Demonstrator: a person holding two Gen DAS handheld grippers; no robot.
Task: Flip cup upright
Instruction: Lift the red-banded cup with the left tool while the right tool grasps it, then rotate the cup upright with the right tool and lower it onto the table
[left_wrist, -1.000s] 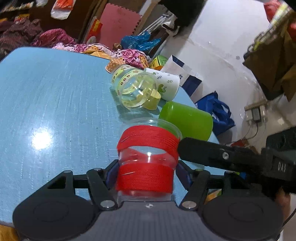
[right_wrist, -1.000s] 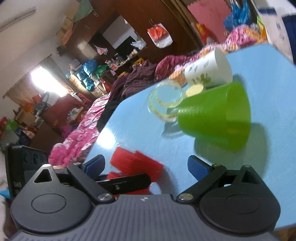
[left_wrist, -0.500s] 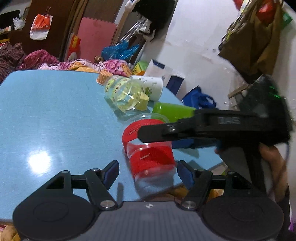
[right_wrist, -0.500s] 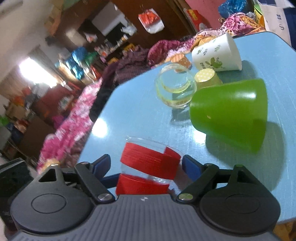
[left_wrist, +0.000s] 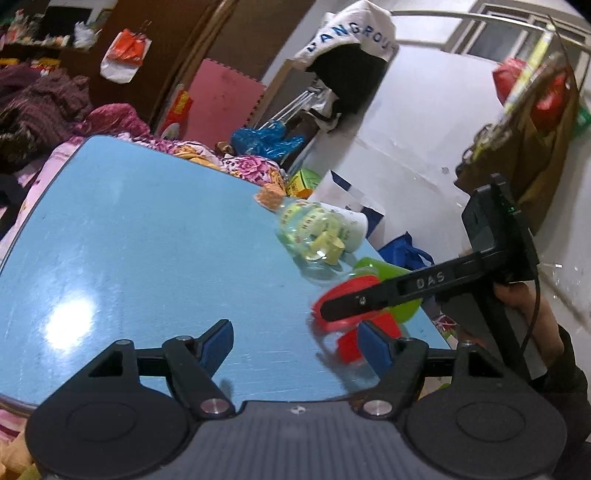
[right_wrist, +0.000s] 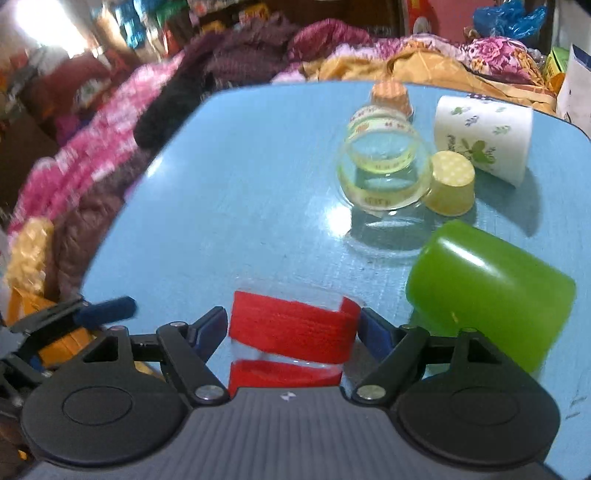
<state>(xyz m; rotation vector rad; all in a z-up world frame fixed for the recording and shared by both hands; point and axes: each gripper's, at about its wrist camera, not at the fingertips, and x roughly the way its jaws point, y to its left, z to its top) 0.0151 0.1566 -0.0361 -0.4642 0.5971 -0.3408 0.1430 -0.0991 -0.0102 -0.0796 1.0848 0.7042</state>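
Observation:
A clear plastic cup with two red bands (right_wrist: 291, 332) stands upright near the front edge of the blue table (right_wrist: 240, 192), between the blue pads of my right gripper (right_wrist: 293, 330), which touch its sides. In the left wrist view the same cup (left_wrist: 351, 314) sits to the right, partly behind the right gripper's black finger (left_wrist: 388, 291). My left gripper (left_wrist: 297, 341) is open and empty, drawn back to the left of the cup.
A green cup (right_wrist: 491, 291) lies on its side right of the red cup. Behind it are a clear cup with yellow tape (right_wrist: 384, 170), a small yellow paper cup (right_wrist: 448, 188), a white printed paper cup (right_wrist: 484, 136) and an orange one (right_wrist: 391, 94). Clothes are piled beyond the table.
My left gripper let go of the red-banded cup and pulled back to the left. My right gripper swung in and closed around the cup, which now stands between its pads.

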